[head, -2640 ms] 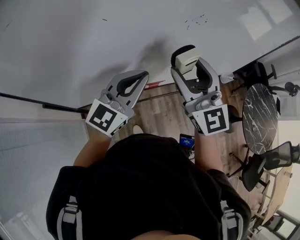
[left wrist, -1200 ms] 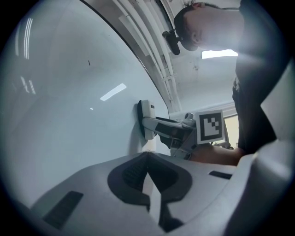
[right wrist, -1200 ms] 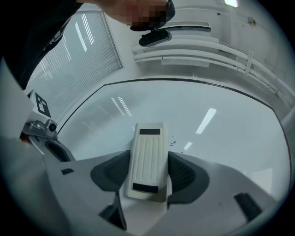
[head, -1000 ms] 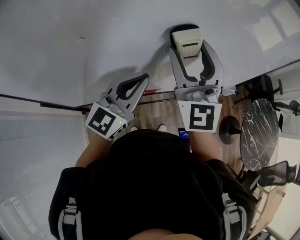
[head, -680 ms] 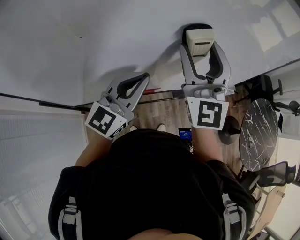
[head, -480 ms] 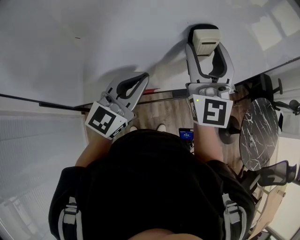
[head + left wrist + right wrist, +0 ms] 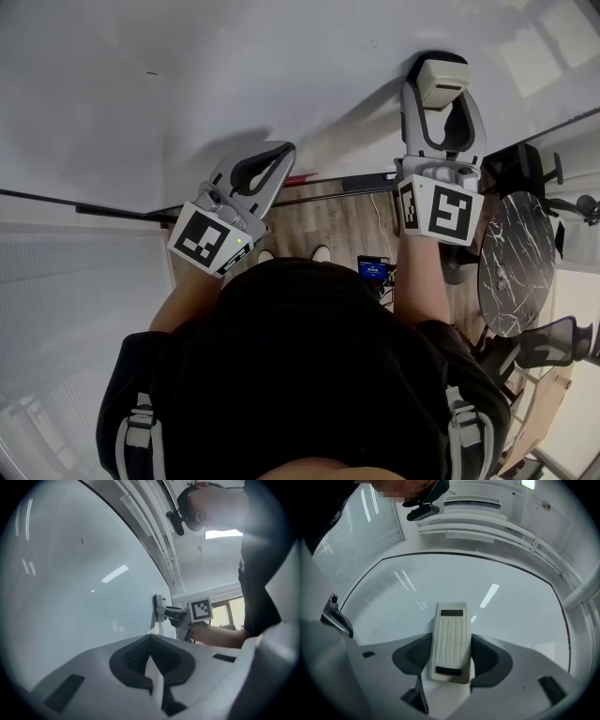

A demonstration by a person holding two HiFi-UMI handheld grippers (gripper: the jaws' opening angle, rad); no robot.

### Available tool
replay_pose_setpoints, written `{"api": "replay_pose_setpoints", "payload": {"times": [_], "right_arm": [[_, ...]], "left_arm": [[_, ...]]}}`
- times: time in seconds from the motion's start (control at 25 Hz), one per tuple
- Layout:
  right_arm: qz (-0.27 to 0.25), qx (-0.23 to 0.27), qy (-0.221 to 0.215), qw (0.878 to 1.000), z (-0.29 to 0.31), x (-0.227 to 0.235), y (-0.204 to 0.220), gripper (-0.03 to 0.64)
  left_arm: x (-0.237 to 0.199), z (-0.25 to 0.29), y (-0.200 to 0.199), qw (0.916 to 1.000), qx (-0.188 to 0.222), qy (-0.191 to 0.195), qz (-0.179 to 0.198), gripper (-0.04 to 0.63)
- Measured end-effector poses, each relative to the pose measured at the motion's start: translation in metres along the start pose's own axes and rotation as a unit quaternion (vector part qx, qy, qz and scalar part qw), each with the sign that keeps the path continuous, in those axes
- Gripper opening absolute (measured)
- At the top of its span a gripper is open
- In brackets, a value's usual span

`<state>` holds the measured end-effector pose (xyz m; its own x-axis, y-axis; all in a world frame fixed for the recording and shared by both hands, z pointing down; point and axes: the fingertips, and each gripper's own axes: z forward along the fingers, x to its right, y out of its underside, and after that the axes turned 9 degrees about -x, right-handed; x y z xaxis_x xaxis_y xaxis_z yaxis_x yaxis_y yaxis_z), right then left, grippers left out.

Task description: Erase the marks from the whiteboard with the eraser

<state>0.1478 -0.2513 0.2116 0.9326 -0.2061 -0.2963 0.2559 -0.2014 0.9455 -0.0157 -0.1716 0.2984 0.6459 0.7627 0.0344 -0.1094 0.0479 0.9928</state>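
The person stands close up to the whiteboard [image 7: 234, 75] with a gripper in each hand, both raised toward its surface. The right gripper [image 7: 442, 96] reaches high and to the right, its two jaws clamped on the long sides of the eraser [image 7: 442, 81], a cream block with a ribbed back and a dark slot at each end. The left gripper view shows it side-on, and the eraser's dark underside lies flat against the board with its pale back facing the hand. The left gripper [image 7: 283, 150] sits lower, near the board's dark bottom edge [image 7: 94, 210], with its jaws brought together tip to tip and nothing between them; its tips are close to the board, though I cannot tell whether they touch. The two grippers are well apart, and the square marker cubes [image 7: 441, 211] on them face up toward the person's head. The board around the eraser looks clean and glossy, with ceiling lights reflected in it. One small dark mark [image 7: 150, 72] shows far to the left, well apart from the eraser and above the left gripper. Below the board there is wooden floor [image 7: 319, 225], and off to the right a round dark marble-topped table [image 7: 511, 253] with office chairs [image 7: 525, 155] near it. The person wears a black top [image 7: 300, 375]
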Motion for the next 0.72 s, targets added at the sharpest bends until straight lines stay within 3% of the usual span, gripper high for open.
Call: {"api": "replay_pose_setpoints", "payload": {"times": [0.44, 0.72], "right_arm": [[0.052, -0.033, -0.011, 0.998, -0.001, 0.008, 0.010, 0.253], [0.047, -0.007, -0.029, 0.998, -0.018, -0.018, -0.025, 0.253]], "left_arm": [[-0.015, -0.014, 0.000, 0.9999, 0.013, -0.008, -0.004, 0.005], [-0.016, -0.025, -0.013, 0.9998, 0.022, -0.004, -0.001, 0.005]]}}
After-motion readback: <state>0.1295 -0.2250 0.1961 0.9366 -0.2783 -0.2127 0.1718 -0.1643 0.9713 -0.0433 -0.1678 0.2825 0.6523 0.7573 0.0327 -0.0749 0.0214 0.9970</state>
